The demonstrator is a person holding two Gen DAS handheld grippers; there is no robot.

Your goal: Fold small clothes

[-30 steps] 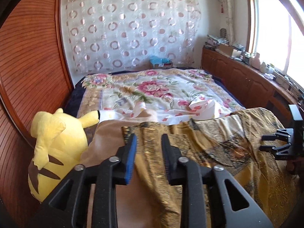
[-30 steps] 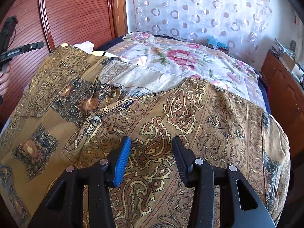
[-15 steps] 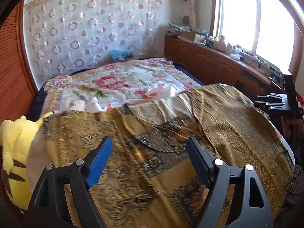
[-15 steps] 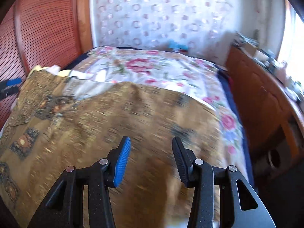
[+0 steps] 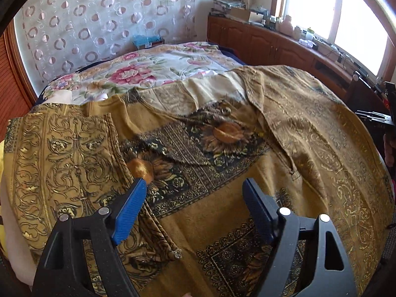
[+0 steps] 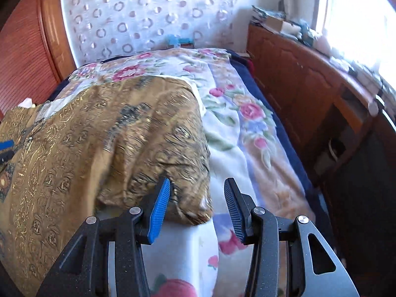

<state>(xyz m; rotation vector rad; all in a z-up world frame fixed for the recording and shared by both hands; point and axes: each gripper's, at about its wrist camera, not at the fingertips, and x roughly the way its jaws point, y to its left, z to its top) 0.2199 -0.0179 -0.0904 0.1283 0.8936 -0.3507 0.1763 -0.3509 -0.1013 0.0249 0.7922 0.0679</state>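
The left gripper (image 5: 194, 193) has just been opening; its jaws now stand wide apart with nothing clamped, poised above the ochre paisley-print garment (image 5: 222, 153) spread across the bed. The right gripper (image 6: 196, 195) has its jaws partly apart, gripping nothing, over the garment's rumpled corner (image 6: 183, 198) where it meets the floral bedspread (image 6: 247, 128). A yellow plush toy (image 5: 2, 153) peeks out at the garment's left edge. Wooden cabinets (image 6: 297, 74) run beneath the bright window (image 5: 341, 12), and a circle-patterned curtain (image 5: 99, 19) hangs beyond the bed.
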